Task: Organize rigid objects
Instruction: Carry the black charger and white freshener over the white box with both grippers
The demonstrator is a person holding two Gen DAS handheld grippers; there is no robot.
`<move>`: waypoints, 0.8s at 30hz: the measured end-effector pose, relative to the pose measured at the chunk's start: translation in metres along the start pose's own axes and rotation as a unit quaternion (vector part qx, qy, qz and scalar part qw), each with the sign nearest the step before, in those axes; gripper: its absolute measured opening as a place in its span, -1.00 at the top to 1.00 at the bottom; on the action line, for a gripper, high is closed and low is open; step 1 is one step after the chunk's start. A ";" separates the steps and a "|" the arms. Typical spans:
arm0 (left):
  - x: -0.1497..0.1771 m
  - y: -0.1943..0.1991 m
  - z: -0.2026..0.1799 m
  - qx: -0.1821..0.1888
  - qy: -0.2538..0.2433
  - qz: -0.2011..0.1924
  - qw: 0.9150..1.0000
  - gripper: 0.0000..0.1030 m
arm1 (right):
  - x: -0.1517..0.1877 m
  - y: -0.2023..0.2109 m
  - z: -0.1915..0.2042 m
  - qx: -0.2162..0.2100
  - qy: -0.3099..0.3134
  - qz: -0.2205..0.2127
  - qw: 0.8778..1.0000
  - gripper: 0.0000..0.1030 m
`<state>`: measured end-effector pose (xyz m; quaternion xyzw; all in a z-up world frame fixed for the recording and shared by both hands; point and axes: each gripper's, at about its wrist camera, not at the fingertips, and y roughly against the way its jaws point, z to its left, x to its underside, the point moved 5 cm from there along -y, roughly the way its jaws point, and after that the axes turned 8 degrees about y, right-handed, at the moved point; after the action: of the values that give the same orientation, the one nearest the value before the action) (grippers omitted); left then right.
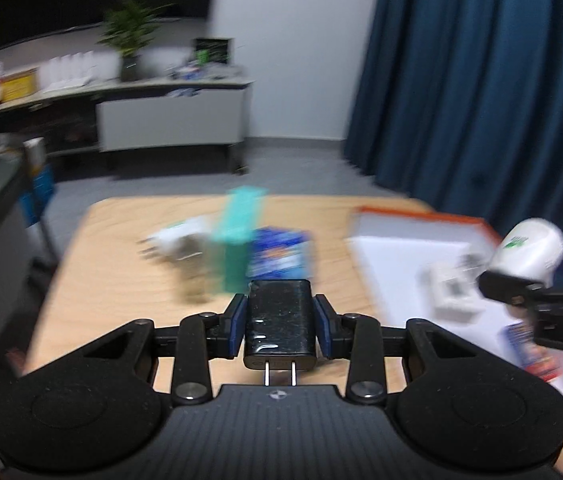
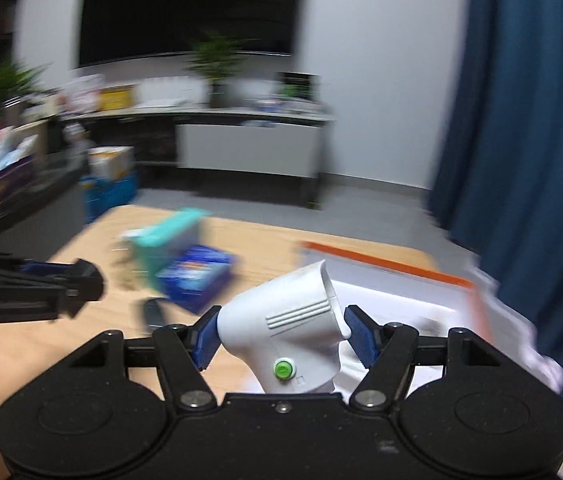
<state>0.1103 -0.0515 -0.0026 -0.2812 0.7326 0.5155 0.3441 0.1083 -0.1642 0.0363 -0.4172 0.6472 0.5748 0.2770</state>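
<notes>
My left gripper (image 1: 280, 322) is shut on a black plug charger (image 1: 280, 320), prongs toward the camera, held above the wooden table (image 1: 121, 272). My right gripper (image 2: 281, 338) is shut on a white plastic device with a green button (image 2: 285, 336), held over the white box with orange rim (image 2: 401, 292). The device also shows at the right of the left wrist view (image 1: 529, 248). A teal box (image 1: 237, 236), a blue box (image 1: 281, 256) and a white adapter (image 1: 177, 240) lie on the table, blurred.
The white orange-rimmed box (image 1: 409, 256) holds a small white item (image 1: 453, 292) and a blue packet (image 1: 525, 344). A dark small object (image 2: 153, 312) lies on the table. A blue curtain (image 1: 481, 80) hangs on the right; a sideboard (image 1: 169, 120) stands behind.
</notes>
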 end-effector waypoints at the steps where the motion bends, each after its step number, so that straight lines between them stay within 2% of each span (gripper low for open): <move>1: -0.002 -0.002 -0.017 0.010 -0.004 -0.002 1.000 0.30 | 0.004 0.003 -0.015 0.015 -0.014 0.003 1.000 -0.52; 5: -0.005 -0.014 -0.076 0.050 -0.021 0.003 0.999 0.30 | 0.017 0.013 -0.065 0.061 -0.063 0.012 0.996 -0.53; 10: -0.012 -0.031 -0.125 0.072 -0.042 0.006 0.997 0.30 | 0.023 0.022 -0.098 0.087 -0.102 0.006 0.991 -0.53; 15: -0.008 -0.047 -0.137 0.059 -0.051 0.014 0.997 0.30 | 0.033 0.023 -0.115 0.078 -0.128 -0.001 0.989 -0.53; 24: 0.001 -0.058 -0.135 0.039 -0.044 0.037 0.998 0.30 | 0.046 0.024 -0.133 0.069 -0.154 0.002 0.986 -0.53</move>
<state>0.1252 -0.1977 -0.0048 -0.2171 0.7462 0.5112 0.3671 0.0810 -0.3047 0.0342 -0.3022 0.6360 0.5866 0.4002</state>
